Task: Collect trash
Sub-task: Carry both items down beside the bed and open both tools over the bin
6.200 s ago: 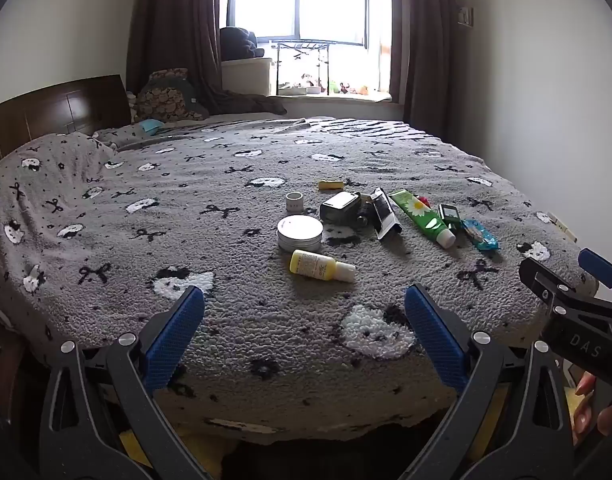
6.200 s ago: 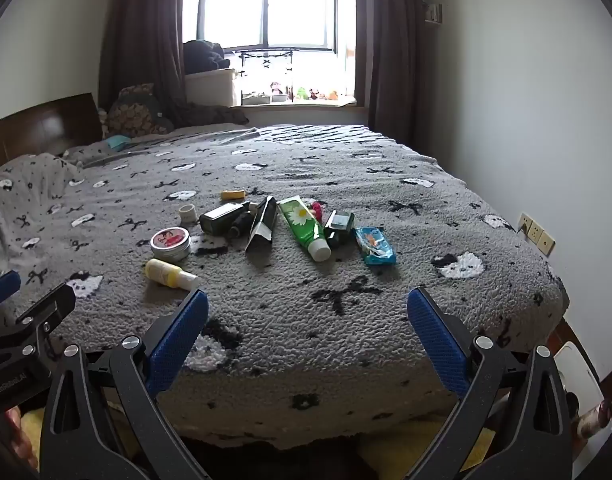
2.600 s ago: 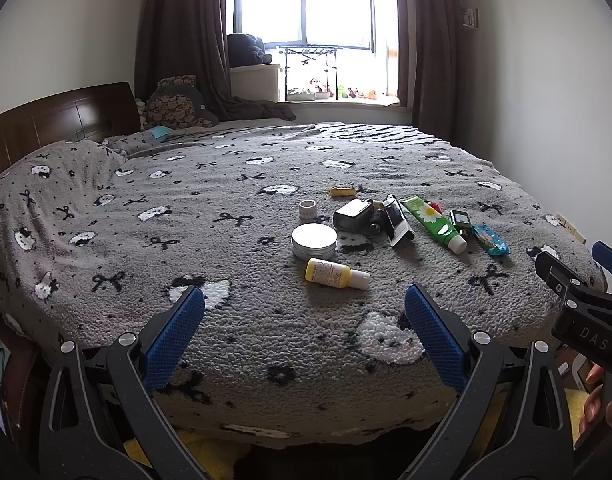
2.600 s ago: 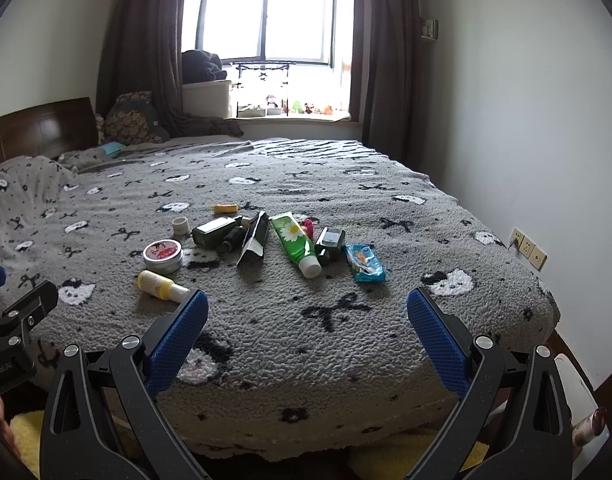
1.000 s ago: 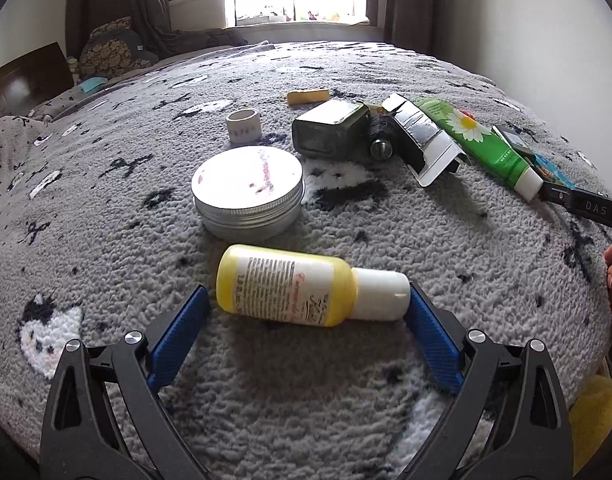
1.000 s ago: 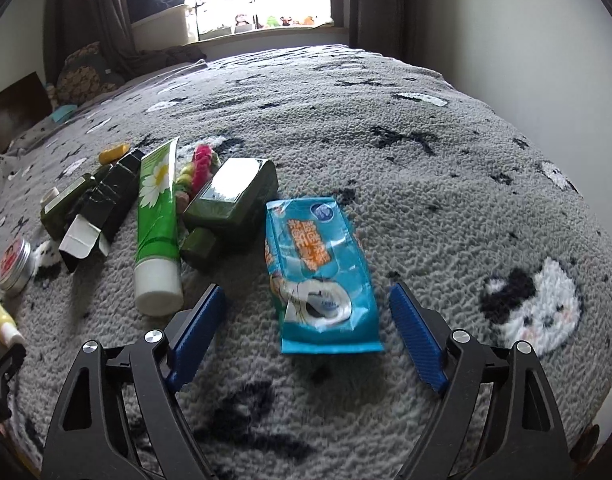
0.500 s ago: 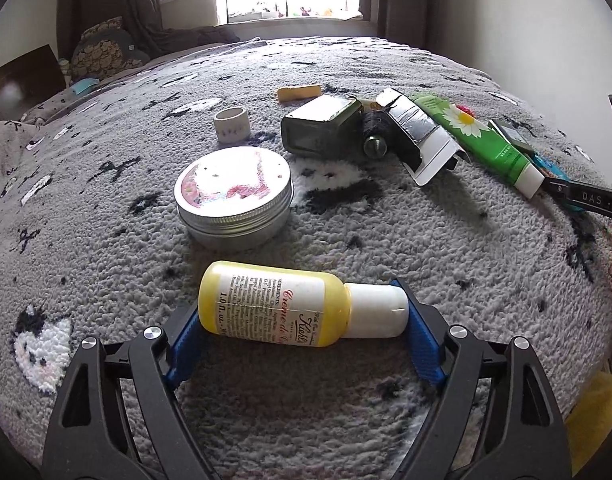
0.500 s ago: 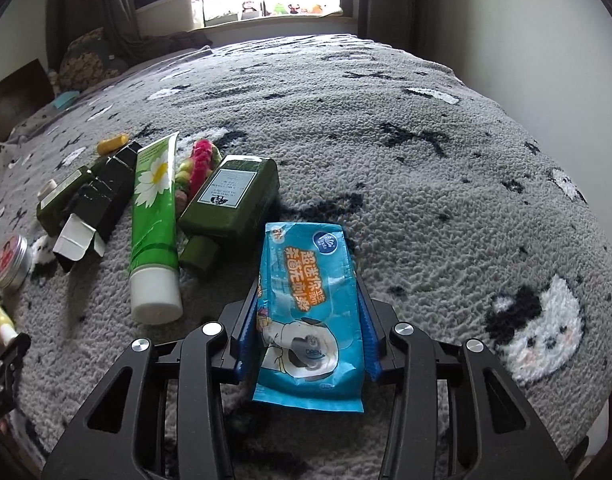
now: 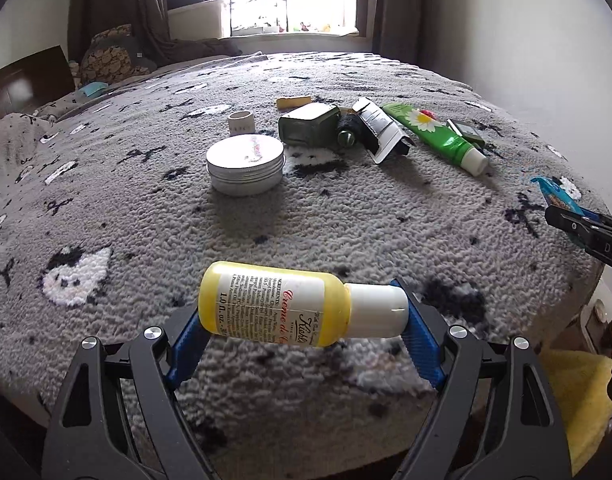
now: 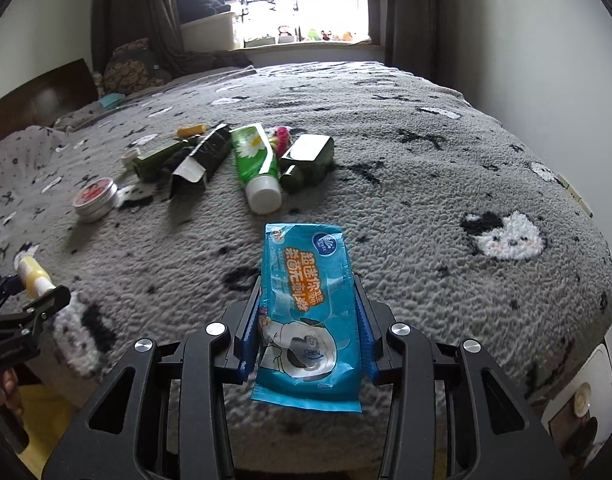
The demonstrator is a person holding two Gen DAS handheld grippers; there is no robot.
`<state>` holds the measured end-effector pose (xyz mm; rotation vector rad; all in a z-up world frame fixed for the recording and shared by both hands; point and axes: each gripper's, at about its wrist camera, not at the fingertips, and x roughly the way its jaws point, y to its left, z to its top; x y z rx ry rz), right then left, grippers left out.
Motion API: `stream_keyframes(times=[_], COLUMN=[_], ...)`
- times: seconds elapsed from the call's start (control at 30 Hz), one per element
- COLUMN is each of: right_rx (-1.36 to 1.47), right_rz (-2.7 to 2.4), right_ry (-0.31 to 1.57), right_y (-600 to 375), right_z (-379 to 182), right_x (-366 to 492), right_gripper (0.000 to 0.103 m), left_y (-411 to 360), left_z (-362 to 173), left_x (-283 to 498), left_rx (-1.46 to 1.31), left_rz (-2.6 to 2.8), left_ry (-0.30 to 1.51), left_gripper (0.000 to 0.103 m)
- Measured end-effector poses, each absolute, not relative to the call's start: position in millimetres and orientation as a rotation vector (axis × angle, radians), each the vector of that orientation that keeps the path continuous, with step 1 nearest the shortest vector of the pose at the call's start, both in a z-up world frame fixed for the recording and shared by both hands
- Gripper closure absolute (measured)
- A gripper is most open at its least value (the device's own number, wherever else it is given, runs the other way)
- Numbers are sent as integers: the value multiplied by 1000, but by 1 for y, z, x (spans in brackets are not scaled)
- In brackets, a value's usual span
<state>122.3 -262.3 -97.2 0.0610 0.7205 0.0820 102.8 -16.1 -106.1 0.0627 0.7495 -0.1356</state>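
Left wrist view: left gripper has its blue pads clamped end-to-end on the yellow lotion bottle, one pad on the base, the other on the white cap. Jaws stand fairly wide because the bottle lies lengthwise between them. A sec ago the bottle lay on the grey blanket w/ the pads apart on either side; now it's held clear of the blanket, tilted slightly, cap to the right. Round metal tin looks further off than in the frame half a sec ago; it's well beyond the bottle now.

Right wrist view: right gripper jaws have just been closing, now nearly together, pinching the blue wipes packet by its long edges. A sec ago the packet lay flat on the blanket btwn wide-open pads; now it's up off the blanket, top end pointing away from the camera, bottom end overhanging the fingers. Green tube and dark green bottle sat right beside the packet before; now well apart from it, both where they were on the bed.

Same view, left edge: the other gripper w/ the yellow bottle shows near the bed's edge. Dark carton, small yellow item & white ring unmoved on the blanket.
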Motion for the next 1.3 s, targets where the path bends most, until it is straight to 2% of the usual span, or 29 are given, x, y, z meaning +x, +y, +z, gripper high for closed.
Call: stream_keyframes(times=[0.27, 0.47, 0.87, 1.3], right_rx=[28, -16, -29, -6], right_rz=[199, 256, 320, 355], right_ry=[639, 673, 895, 1085], right_y=[-232, -209, -181, -168], right_z=[-76, -91, -169, -229], right_x=[55, 25, 8, 6], right_gripper=[62, 62, 62, 62], left_y=[-14, -10, -7, -13], left_z=[-87, -93, -170, -253], left_x=[40, 1, -26, -28], left_rx=[83, 94, 68, 41], left_rz=[-145, -160, -200, -259], left_ry=[684, 686, 899, 1136], left_gripper=[23, 23, 23, 24])
